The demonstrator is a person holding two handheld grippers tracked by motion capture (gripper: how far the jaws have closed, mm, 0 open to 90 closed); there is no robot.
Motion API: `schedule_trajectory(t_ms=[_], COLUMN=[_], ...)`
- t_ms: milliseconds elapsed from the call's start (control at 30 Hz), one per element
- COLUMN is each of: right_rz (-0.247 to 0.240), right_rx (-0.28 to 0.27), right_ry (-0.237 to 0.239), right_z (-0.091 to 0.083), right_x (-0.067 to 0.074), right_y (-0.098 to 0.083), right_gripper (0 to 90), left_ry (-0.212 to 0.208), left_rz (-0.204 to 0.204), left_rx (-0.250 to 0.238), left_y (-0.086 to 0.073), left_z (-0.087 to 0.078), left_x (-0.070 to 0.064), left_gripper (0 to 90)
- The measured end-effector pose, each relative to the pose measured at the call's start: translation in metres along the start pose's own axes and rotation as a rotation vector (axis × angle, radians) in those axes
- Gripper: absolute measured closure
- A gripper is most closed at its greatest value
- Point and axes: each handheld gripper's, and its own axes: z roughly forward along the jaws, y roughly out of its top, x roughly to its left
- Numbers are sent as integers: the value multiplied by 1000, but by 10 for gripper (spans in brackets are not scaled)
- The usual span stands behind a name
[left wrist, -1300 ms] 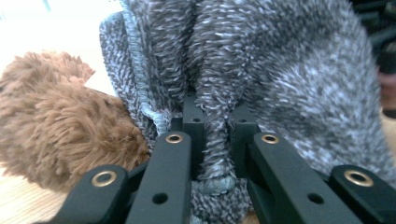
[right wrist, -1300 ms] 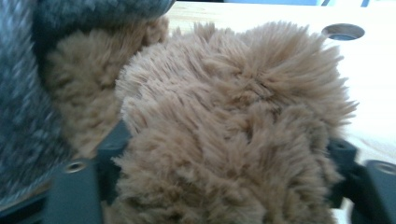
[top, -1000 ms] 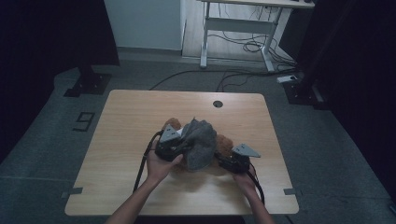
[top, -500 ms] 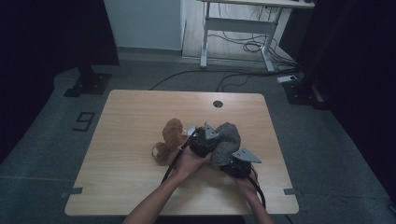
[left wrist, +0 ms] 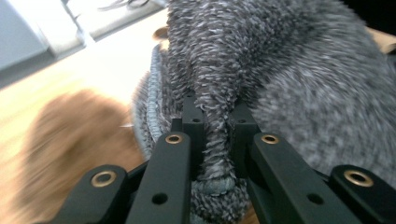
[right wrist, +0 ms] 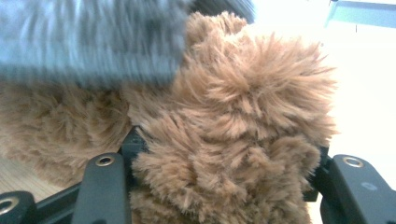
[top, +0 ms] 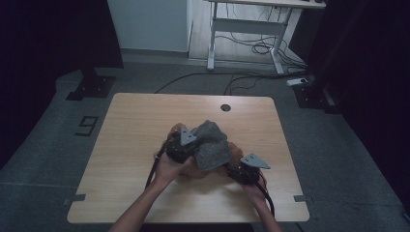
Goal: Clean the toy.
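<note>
A brown furry plush toy [top: 235, 151] lies on the wooden table [top: 130, 125], mostly covered by a grey fuzzy knitted cloth [top: 212, 145]. My left gripper [top: 189, 145] is shut on a bunched fold of that grey cloth [left wrist: 289, 84], seen pinched between its jaws [left wrist: 215, 109]. The plush toy [left wrist: 70, 135] shows blurred to the left. My right gripper [top: 233, 167] sits at the toy's right side. Its jaws [right wrist: 226, 154] are closed around a thick lobe of the plush toy [right wrist: 243, 93], with the grey cloth [right wrist: 93, 42] lying blurred over the toy's top.
A round cable hole [top: 225, 107] sits near the table's far edge. Beyond the table stand a white desk frame [top: 241, 29], floor cables [top: 251, 48] and black stand bases [top: 92, 87]. Both forearms come in over the near edge.
Holding the grey cloth, my left gripper swung right and uncovered the plush toy, then came back left and brought the cloth over the toy again. The right gripper stayed put.
</note>
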Motion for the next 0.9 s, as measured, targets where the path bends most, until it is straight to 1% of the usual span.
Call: schedule_trajectory(t_ms=[33,67,133,200,333,400,567,633,667,700,733,767,800,833,900], right_rz=[1,0,-3,-3,-3,-5,-4,-4,-5,-3,-3,-2,-1,-1,-1], right_rx=[0,0,-1,-2,-3,-1,-5,-5,-3,-3,-4,-7,-7,-7,-7], right_ry=[1,0,-1,-3,-7,-9,-7,-7,-7,-6,-5,-4,-5,-6,-9], right_z=[0,0,0,0,1,1,1,0,0,0,0,0,0,0,0], right_x=[0,0,1,1,2,2,2,2,1,1,1,1,1,1,1], right_y=[0,0,0,0,0,1,0,0,0,-1,-1,-1,-1,-1,-1], right_gripper=[402,402,402,402,402,402,402,402,403,403,403,403,403,403,404], left_ry=[3,8,26,39,60,75,100,116,121,119,115,101,84,79,83], left_rz=[-23,-37,-57,-85,-128,-139,-156,-169,-182,-198,-220,-240,-249,-243,-206], left_rx=[10,19,25,40,55,64,90,103,108,109,100,86,69,55,32], left_y=[-5,-9,-16,-25,-38,-43,-51,-56,-59,-63,-66,-68,-68,-66,-56], left_z=[-2,-4,-7,-9,-14,-17,-21,-22,-22,-22,-23,-23,-24,-25,-28], left_x=[10,17,27,40,59,66,77,83,87,91,95,97,98,96,87], left_gripper=[811,811,811,812,811,811,811,811,810,810,810,810,809,809,810])
